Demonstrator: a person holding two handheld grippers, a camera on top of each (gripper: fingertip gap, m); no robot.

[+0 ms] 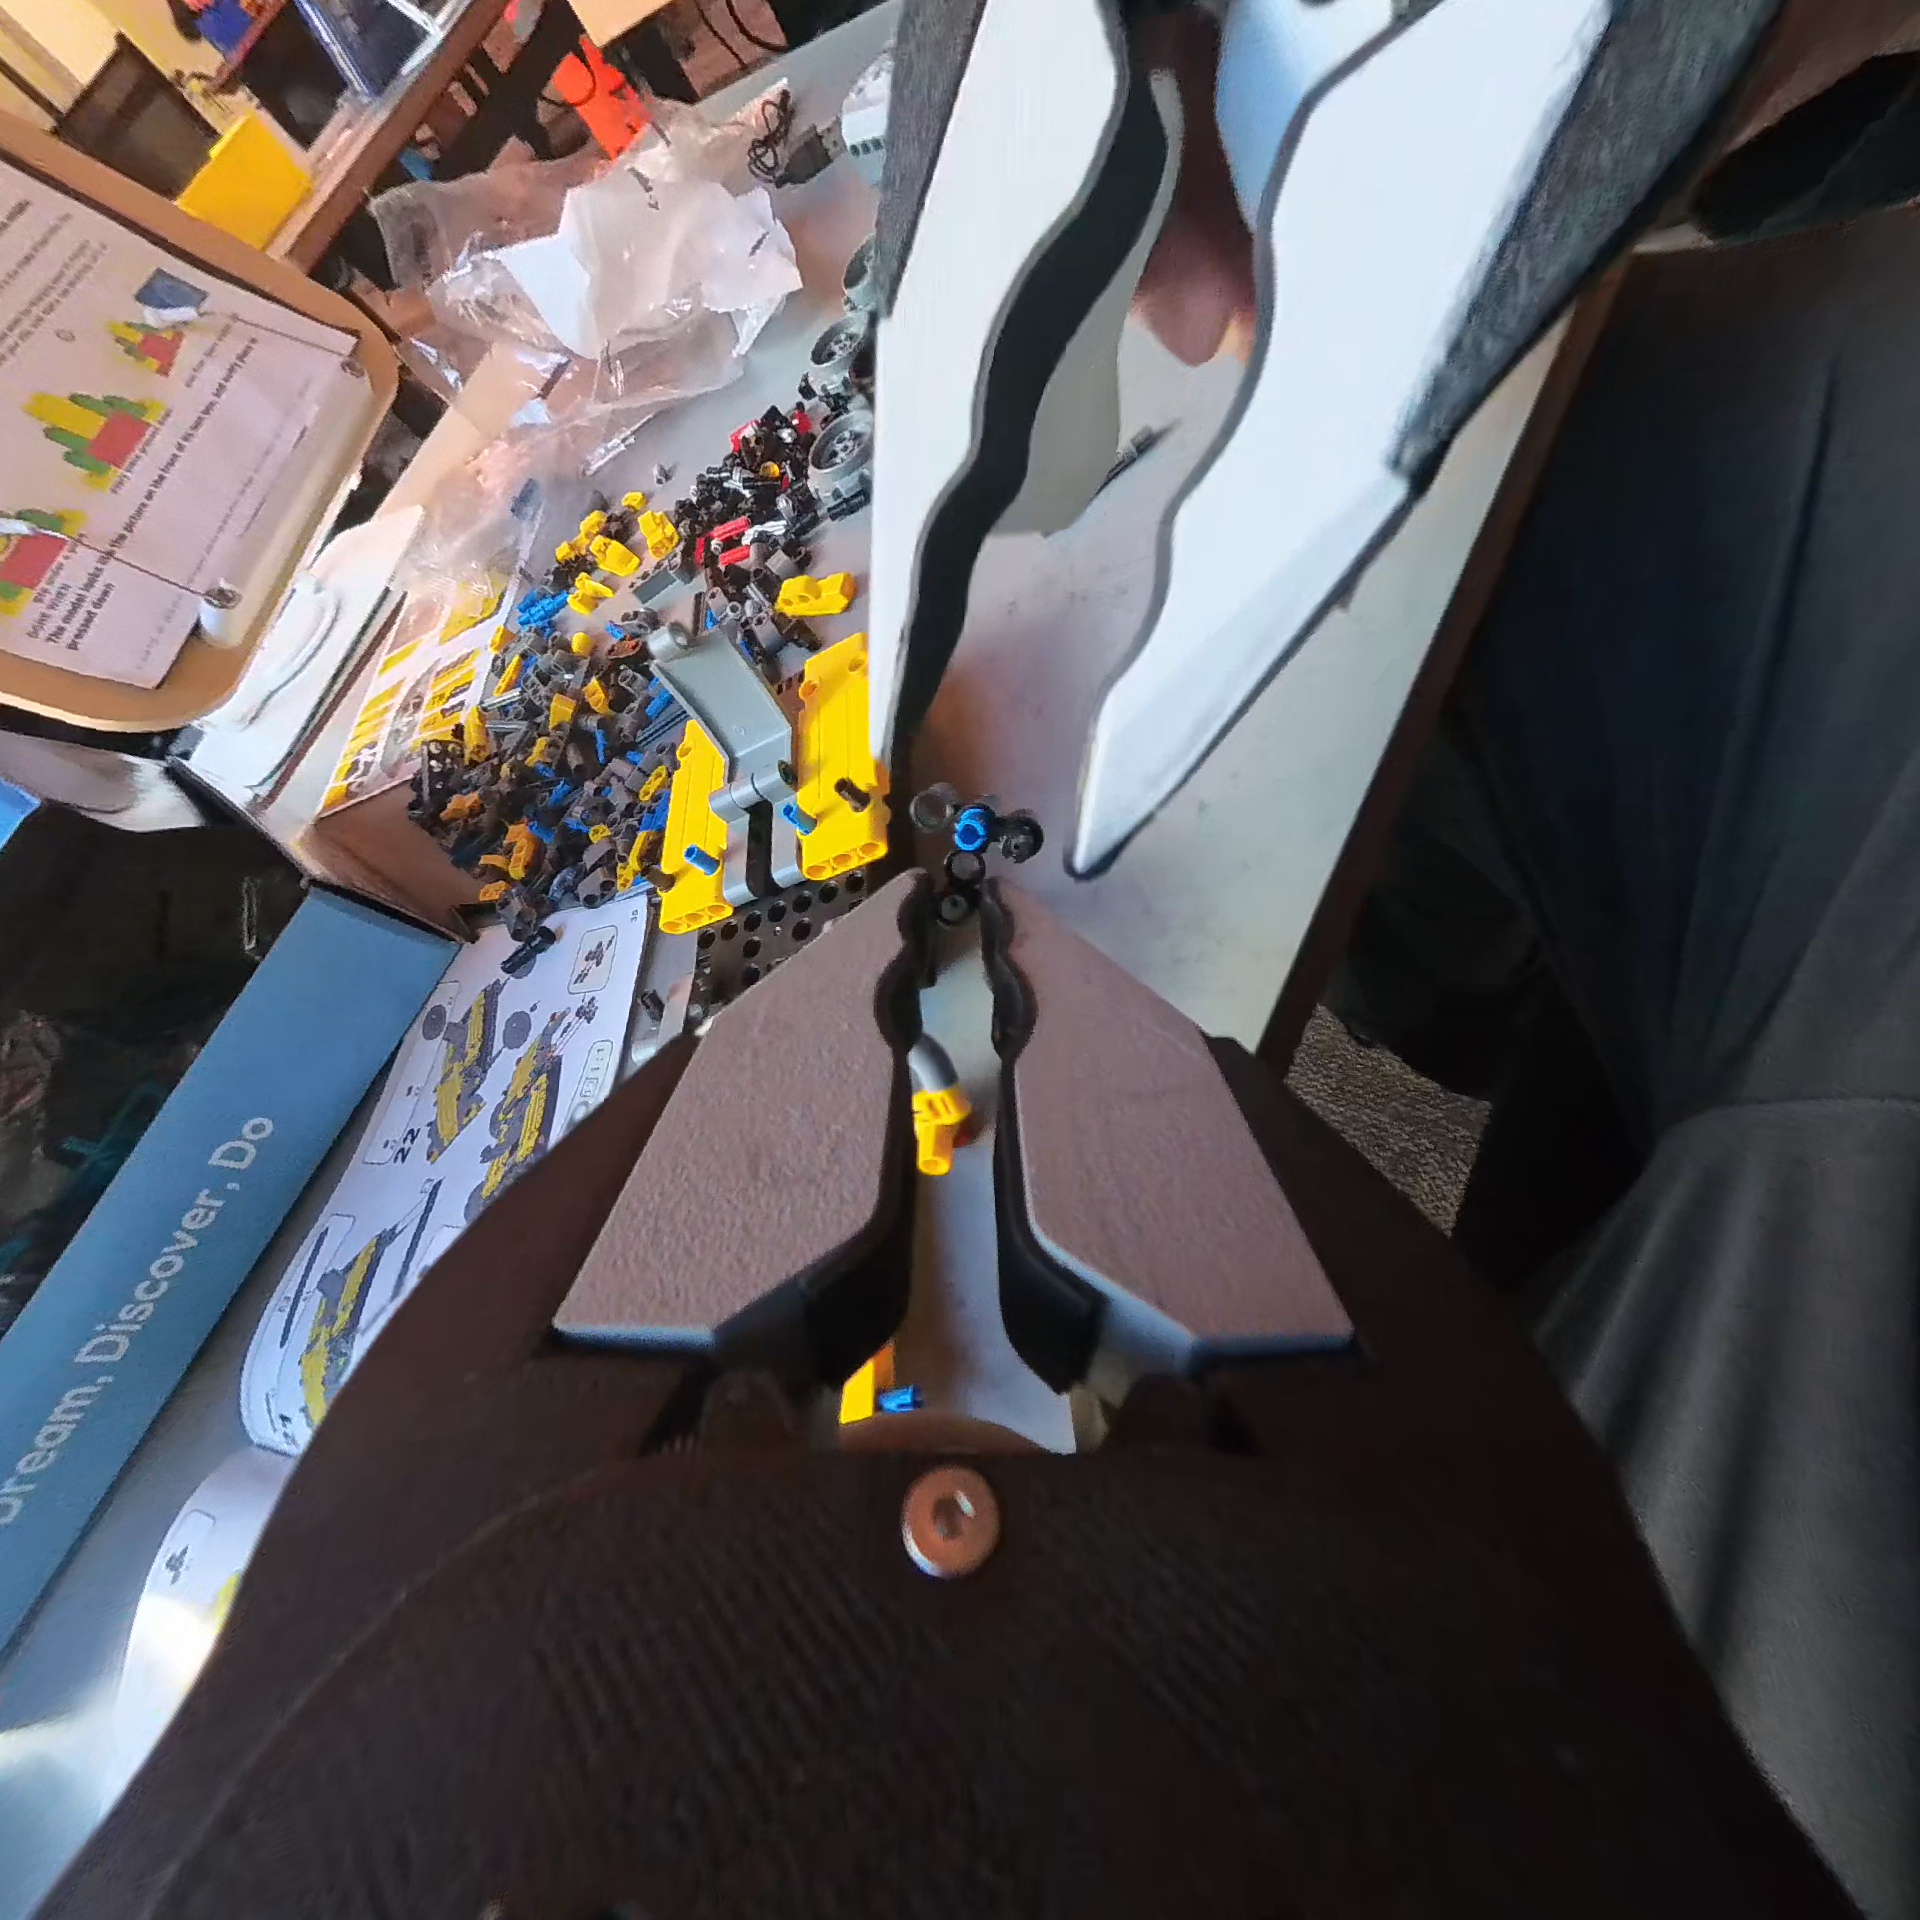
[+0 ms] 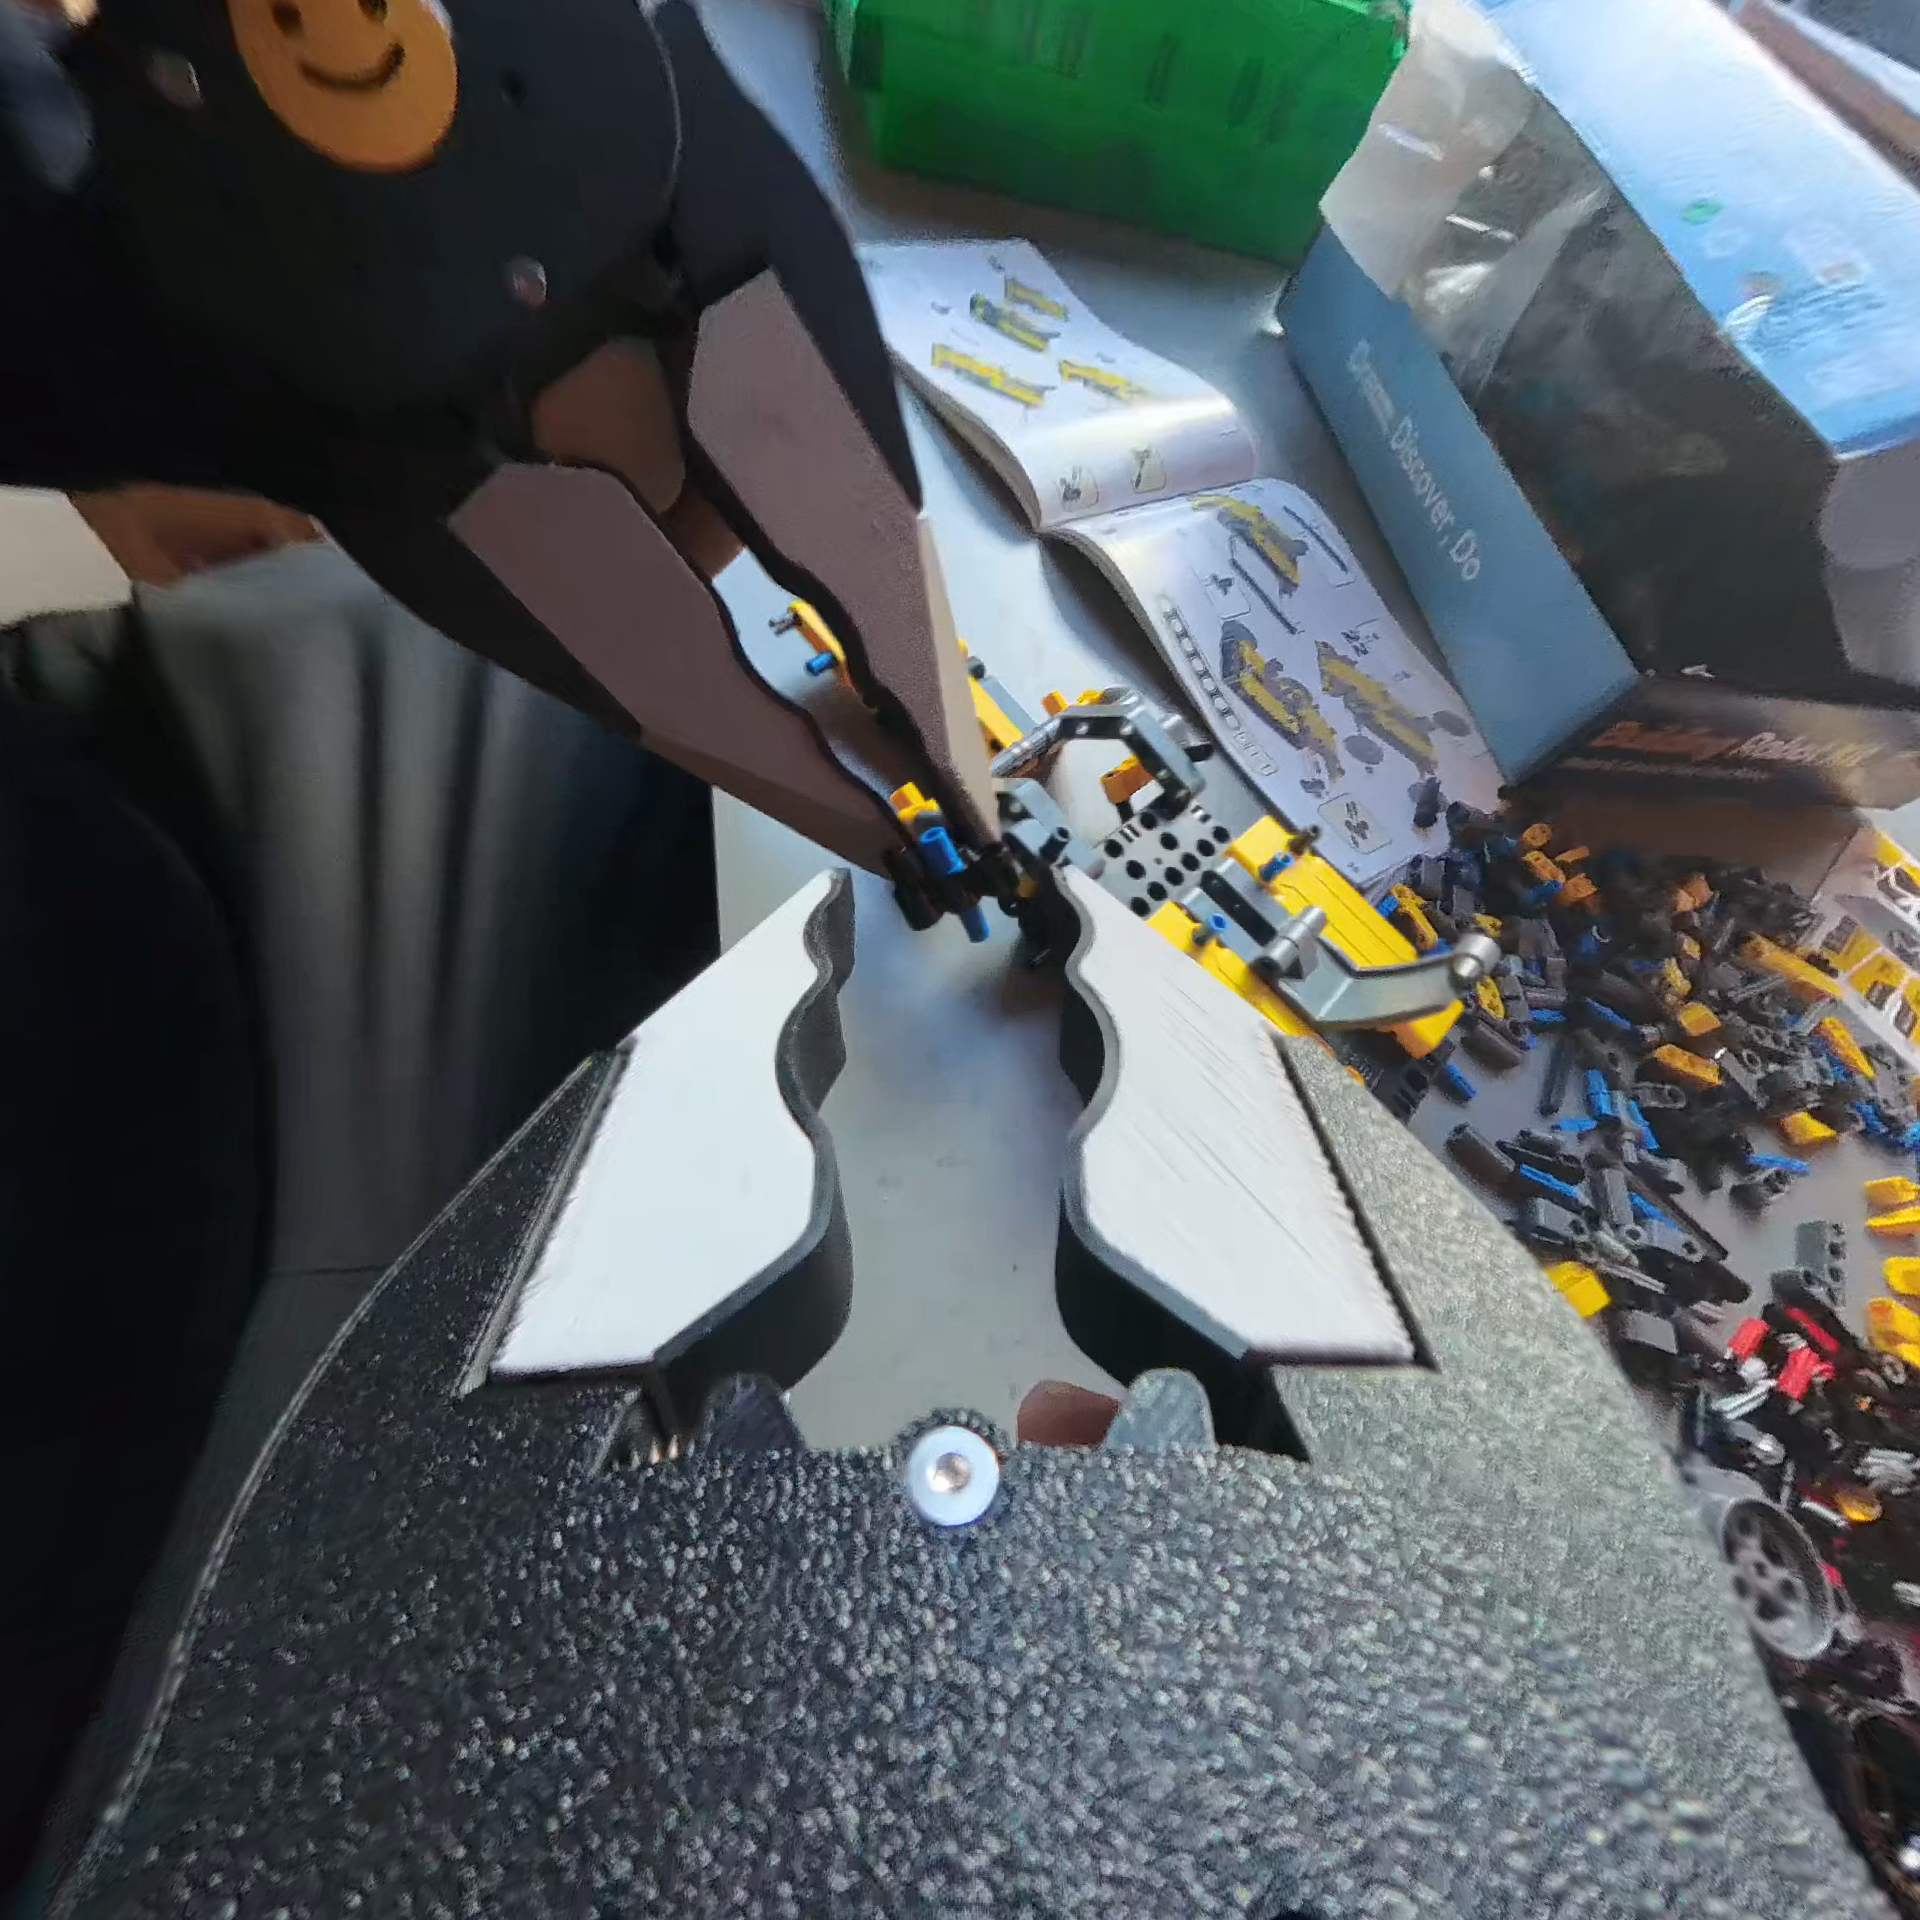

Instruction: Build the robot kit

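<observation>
At frame centre we see a small black pin-and-connector piece (image 1: 966, 862) with a blue pin, clamped at the tips of our left gripper (image 1: 961, 899), whose jaws are nearly together. Our right gripper (image 2: 951, 914) stands wide apart, just beside that piece. Behind lies a yellow and grey brick-built model (image 2: 1288, 914) on the desk (image 2: 935, 1143), then loose bricks (image 2: 1662, 1143) at right, an open instruction booklet (image 2: 1247, 582) and a blue box (image 2: 1558, 416) upper right.
</observation>
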